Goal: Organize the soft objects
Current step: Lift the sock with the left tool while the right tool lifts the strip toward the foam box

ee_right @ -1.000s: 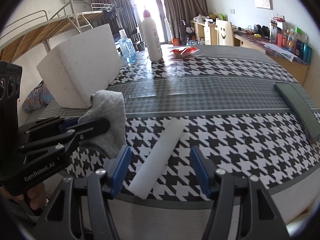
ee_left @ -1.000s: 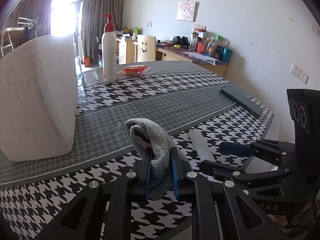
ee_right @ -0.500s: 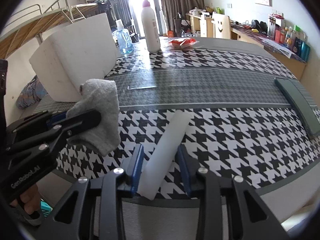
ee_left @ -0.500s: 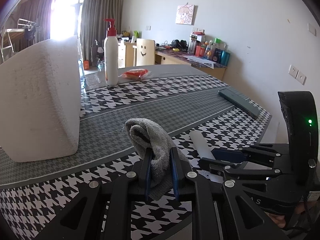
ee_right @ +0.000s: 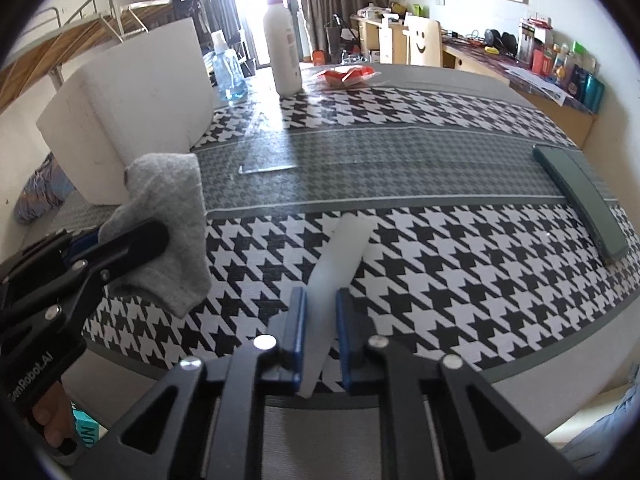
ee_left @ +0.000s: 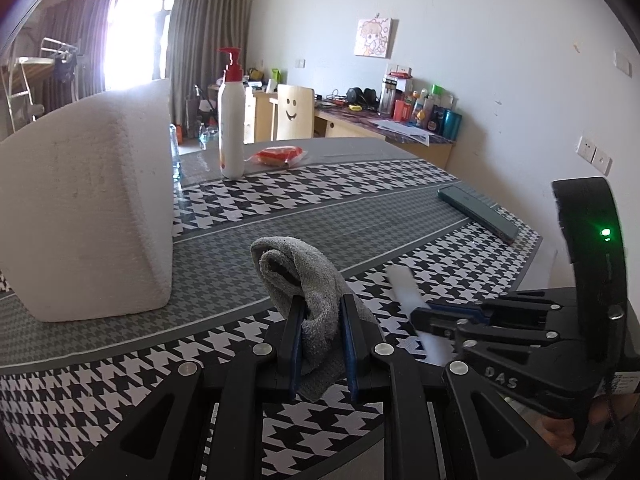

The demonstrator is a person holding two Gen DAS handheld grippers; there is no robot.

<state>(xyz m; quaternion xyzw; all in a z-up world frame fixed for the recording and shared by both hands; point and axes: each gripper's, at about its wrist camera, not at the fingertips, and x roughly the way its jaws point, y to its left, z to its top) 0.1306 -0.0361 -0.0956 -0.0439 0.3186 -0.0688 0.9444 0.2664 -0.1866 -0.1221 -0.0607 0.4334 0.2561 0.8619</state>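
A grey sock (ee_left: 296, 268) hangs folded between the blue pads of my left gripper (ee_left: 318, 304), which is shut on it just above the houndstooth table (ee_left: 360, 208). In the right wrist view the sock (ee_right: 168, 216) and left gripper (ee_right: 132, 236) sit at the left. A white foam strip (ee_right: 344, 248) lies lengthwise near the table's front edge. My right gripper (ee_right: 320, 300) is closing on the strip's near end, and both pads press its sides. In the left wrist view the right gripper (ee_left: 424, 314) holds the strip (ee_left: 404, 284) at the right.
A big white foam block (ee_left: 88, 208) stands at the left. Behind it are a pump bottle (ee_left: 231, 128), a blue bottle (ee_right: 228, 68) and a red packet (ee_left: 278, 155). A dark green flat case (ee_right: 580, 196) lies at the right edge.
The right gripper's jaws have come together from wide open around the foam strip onto its sides. The left gripper has kept still with the sock.
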